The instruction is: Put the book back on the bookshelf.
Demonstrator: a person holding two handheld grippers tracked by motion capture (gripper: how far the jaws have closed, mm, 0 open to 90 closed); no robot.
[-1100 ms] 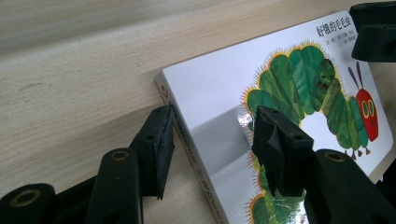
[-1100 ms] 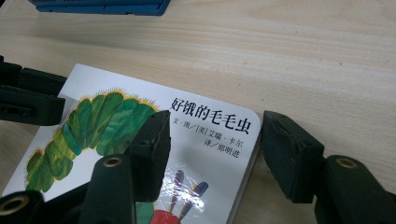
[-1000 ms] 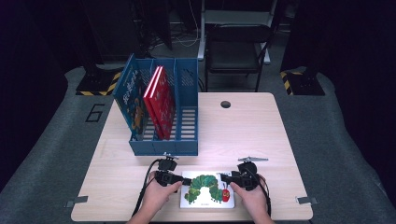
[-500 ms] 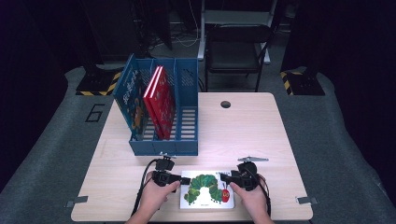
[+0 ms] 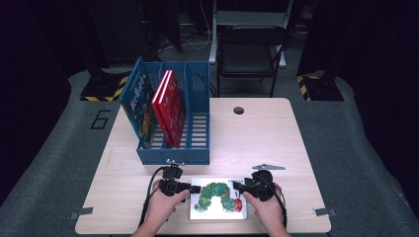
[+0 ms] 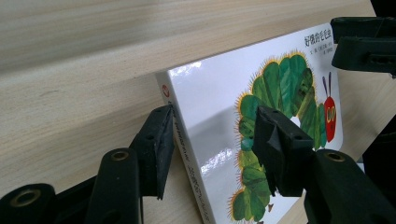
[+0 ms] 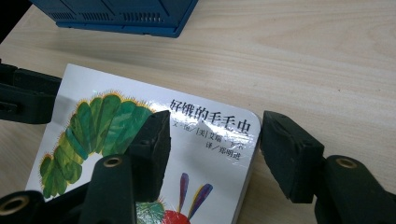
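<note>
High view: caterpillar book (image 5: 219,198) flat on table (image 5: 276,138). Left gripper (image 5: 190,188), right gripper (image 5: 238,186) both spread, straddling opposite book edges.

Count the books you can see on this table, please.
4, maybe more hidden. The caterpillar book lies flat at the near edge. Two red books and a blue book stand in the rack.

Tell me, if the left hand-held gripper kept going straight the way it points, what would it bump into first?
Probably the caterpillar book: the left hand-held gripper already straddles its near edge, open, with the other gripper beyond.
</note>
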